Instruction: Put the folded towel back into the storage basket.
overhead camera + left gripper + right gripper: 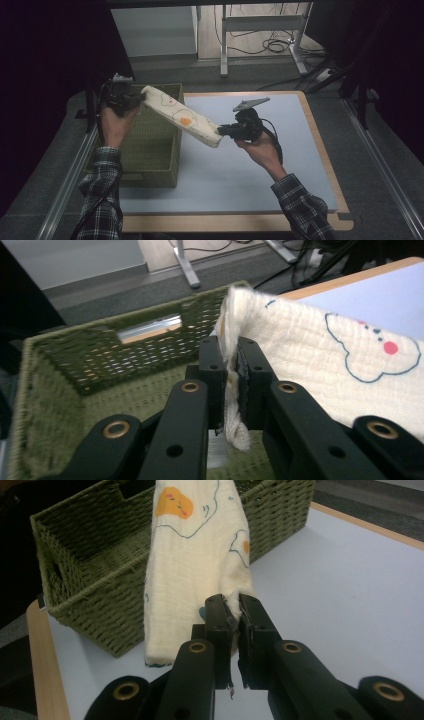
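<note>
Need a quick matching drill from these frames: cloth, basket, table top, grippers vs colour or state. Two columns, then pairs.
1. folded cloth
2. woven basket
3. table top
4. left gripper and right gripper

A. green, open at the top
B. pale blue with a wooden edge
C. shut, one on each end of the cloth
D. cream with printed shapes, held up off the table

Pairs: 1-D, 2-A, 3-B, 4-C

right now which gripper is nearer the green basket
Left. The left gripper hangs over the basket; the right gripper is beside it, over the mat.
</note>
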`<state>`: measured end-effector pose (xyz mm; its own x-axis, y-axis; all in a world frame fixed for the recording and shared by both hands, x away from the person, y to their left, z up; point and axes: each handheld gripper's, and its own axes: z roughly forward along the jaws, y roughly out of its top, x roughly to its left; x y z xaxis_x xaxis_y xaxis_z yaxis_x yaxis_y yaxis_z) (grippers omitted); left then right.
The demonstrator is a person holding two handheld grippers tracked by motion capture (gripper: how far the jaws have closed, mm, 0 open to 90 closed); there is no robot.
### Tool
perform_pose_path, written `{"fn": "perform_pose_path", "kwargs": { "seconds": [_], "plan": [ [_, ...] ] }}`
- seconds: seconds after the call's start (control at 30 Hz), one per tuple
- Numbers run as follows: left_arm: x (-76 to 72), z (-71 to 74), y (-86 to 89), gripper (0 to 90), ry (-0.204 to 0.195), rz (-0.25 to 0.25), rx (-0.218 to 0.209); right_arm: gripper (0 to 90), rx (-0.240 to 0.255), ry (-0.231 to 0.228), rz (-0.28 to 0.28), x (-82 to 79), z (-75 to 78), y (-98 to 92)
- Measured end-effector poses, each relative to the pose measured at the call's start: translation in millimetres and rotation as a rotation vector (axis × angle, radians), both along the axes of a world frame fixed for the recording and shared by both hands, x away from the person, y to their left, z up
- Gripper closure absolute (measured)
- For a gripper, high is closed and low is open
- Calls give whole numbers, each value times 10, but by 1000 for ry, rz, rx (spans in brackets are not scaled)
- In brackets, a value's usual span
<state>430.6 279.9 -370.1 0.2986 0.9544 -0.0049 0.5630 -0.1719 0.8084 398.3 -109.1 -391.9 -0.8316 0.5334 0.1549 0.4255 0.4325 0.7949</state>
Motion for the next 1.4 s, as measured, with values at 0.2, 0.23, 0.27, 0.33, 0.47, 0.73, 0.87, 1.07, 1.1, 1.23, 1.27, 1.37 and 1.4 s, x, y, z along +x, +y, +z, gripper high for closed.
{"fn": "perform_pose_path", "kwargs": {
  "seconds": [0.2, 0.23, 0.27, 0.33, 0.47, 0.73, 0.87, 1.07, 1.1, 1.23, 1.27, 1.37, 1.4],
  "plan": [
    [52, -9, 141, 835, 4, 27, 3, 840, -9, -3, 14, -6, 24, 227],
    [59, -12, 161, 836, 4, 28, 6, 840, -9, -2, 14, -8, 29, 257],
    [67, -16, 182, 836, 4, 29, 5, 840, -10, -3, 15, -10, 35, 284],
    [79, -31, 218, 836, 0, 37, -4, 840, -10, -5, 16, -15, 47, 336],
    [100, -77, 293, 836, 4, 50, -9, 840, -6, -5, 23, -13, 80, 422],
    [126, -96, 462, 836, 5, 80, 0, 840, 6, 4, 53, -27, 102, 648],
    [129, -78, 570, 836, -2, 108, 7, 840, 10, 3, 74, -52, 133, 803],
    [77, -25, 743, 836, -8, 142, 15, 839, 10, -1, 109, -98, 191, 1055],
    [64, -20, 778, 836, -10, 148, 16, 839, 10, -2, 115, -107, 195, 1100],
    [7, -19, 920, 836, -10, 176, 17, 839, 10, 0, 145, -147, 184, 1298],
    [-4, -24, 954, 836, -8, 184, 21, 839, 9, 1, 151, -155, 173, 1350],
    [-34, -41, 1060, 836, -5, 208, 20, 839, 9, 8, 172, -181, 126, 1510],
    [-39, -46, 1079, 836, -4, 213, 22, 839, 9, 11, 179, -190, 99, 1575]
  ]
}}
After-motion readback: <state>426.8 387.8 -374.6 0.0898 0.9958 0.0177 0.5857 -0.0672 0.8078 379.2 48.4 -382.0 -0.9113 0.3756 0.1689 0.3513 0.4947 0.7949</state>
